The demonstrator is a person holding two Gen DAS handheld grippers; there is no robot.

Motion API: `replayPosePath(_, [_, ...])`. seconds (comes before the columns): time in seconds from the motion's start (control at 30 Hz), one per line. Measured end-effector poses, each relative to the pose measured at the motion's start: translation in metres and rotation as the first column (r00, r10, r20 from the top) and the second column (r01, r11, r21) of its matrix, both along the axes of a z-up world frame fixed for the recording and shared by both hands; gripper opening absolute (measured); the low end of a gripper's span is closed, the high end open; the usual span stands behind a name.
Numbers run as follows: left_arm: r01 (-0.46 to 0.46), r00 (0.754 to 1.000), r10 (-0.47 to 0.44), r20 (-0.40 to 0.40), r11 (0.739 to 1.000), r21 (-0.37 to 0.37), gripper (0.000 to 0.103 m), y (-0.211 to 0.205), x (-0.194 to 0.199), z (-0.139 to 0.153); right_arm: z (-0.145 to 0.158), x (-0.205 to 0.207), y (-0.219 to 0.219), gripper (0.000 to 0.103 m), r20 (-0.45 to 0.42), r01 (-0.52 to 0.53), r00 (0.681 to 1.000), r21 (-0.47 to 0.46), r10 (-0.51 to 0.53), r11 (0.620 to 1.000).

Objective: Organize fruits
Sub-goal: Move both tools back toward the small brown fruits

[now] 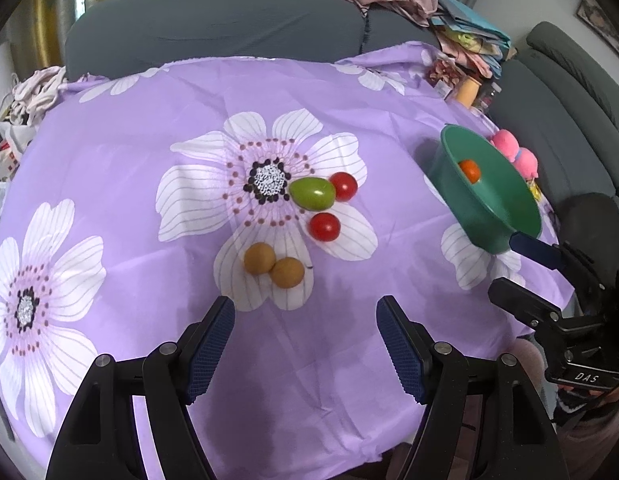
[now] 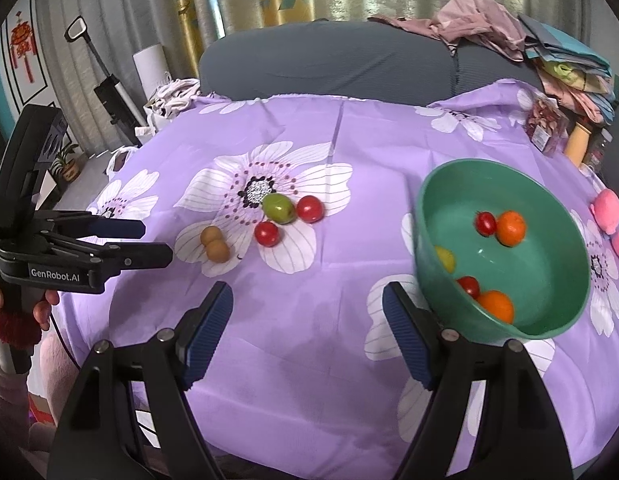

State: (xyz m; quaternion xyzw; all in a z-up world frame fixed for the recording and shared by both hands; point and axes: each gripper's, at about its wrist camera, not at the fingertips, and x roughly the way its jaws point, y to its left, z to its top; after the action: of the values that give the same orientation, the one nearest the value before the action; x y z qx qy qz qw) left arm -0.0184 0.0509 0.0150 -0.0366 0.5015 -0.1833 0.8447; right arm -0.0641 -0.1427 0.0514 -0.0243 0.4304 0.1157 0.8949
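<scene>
Covering the whole table, a purple flowered cloth (image 2: 309, 360) carries everything. A green bowl (image 2: 549, 276) sits at the right and seems tipped toward the near side, with two oranges (image 2: 510, 227), two small tomatoes (image 2: 485, 223) and a yellow fruit (image 2: 445, 258) pooled inside. The right gripper (image 2: 307, 328) hovers near the bowl's near-left rim with its jaws wide and nothing between them; one finger looks to be just beside or against the rim, I cannot tell which. The left gripper (image 1: 305, 344) hangs over bare cloth on the near side, jaws wide and empty as well.

Loose fruit clusters at the middle flower print: a green mango-like fruit (image 1: 312, 193), its long axis running left to right with the narrower end toward the right, touching one red tomato (image 1: 343, 186); a second tomato (image 1: 324, 227) lies just nearer; two brown round fruits (image 1: 260, 258) touch each other, nearer and to the left.

Risks, as I judge them: a nudge on the tipped bowl could spill its contents; round fruit could roll away if pinched off-centre; the mango could slip if gripped along its length.
</scene>
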Motion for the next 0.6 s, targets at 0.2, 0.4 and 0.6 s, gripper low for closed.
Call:
replayPosePath(0.2, [-0.010, 1.000, 0.010, -0.001, 1.000, 0.008, 0.073, 0.008, 0.001, -0.005, -0.009, 0.005, 0.014, 0.078, -0.031, -0.039, 0.999, -0.001, 0.039, 0.999])
replayPosePath(0.4, [-0.012, 1.000, 0.012, 0.000, 1.000, 0.005, 0.073, 0.014, 0.002, -0.008, -0.020, 0.013, 0.029, 0.078, -0.067, -0.071, 0.995, 0.003, 0.071, 0.997])
replayPosePath(0.6, [-0.019, 1.000, 0.019, -0.006, 1.000, 0.006, 0.073, 0.024, 0.006, -0.015, -0.030, 0.021, 0.042, 0.078, -0.100, -0.099, 0.990, 0.006, 0.100, 0.995])
